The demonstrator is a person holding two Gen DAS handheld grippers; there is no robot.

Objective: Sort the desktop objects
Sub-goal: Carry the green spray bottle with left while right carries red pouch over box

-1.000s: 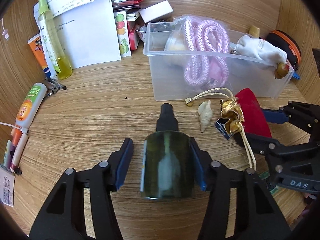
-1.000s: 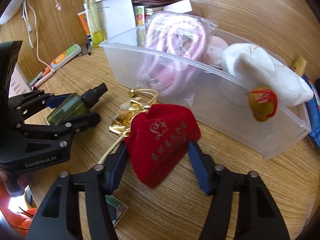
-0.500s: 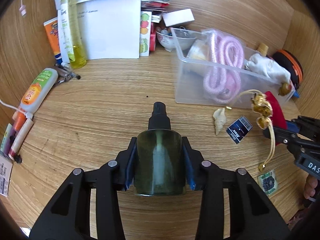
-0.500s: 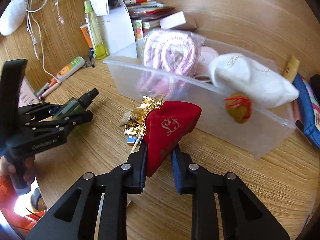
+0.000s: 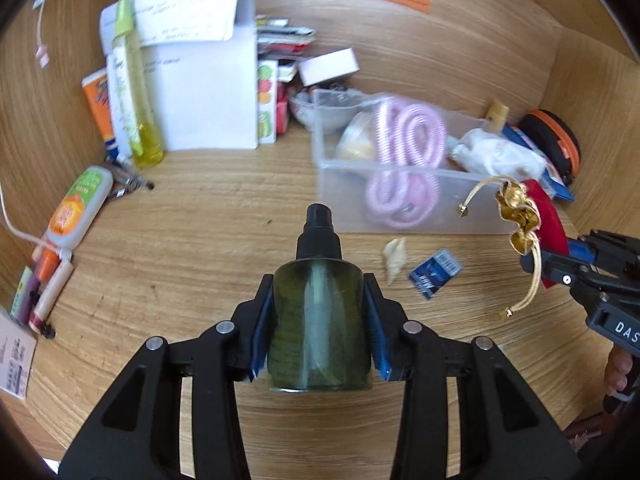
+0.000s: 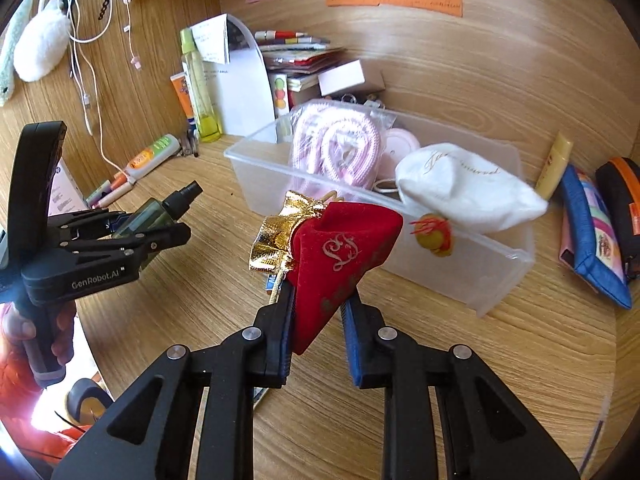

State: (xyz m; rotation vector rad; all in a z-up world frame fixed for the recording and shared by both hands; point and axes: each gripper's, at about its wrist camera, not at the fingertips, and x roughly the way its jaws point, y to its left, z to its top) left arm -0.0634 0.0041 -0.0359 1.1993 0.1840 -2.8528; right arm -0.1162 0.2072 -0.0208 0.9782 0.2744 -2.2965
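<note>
both wrist views look down along their fingers, sharing the clear bin (image 5: 400, 216) (image 6: 496, 280).

Ahead of the left gripper (image 5: 318, 332), past the nozzle of the green spray bottle (image 5: 318, 312) it carries, bare wooden desk (image 5: 200, 220) runs open to the white paper stack (image 5: 200, 92). Off to its left the way is lined by an orange-labelled tube (image 5: 76, 208) and markers (image 5: 44, 284). To its right lie a small shell (image 5: 395, 260) and a blue packet (image 5: 435, 273) (both low), then the clear plastic bin (image 5: 348, 196). Directly ahead of the right gripper (image 6: 318, 304), beyond the red pouch (image 6: 340, 256), the bin's near wall (image 6: 480, 264) blocks the path; bare desk lies to its right, short of the blue pencil case (image 6: 592, 236).
</note>
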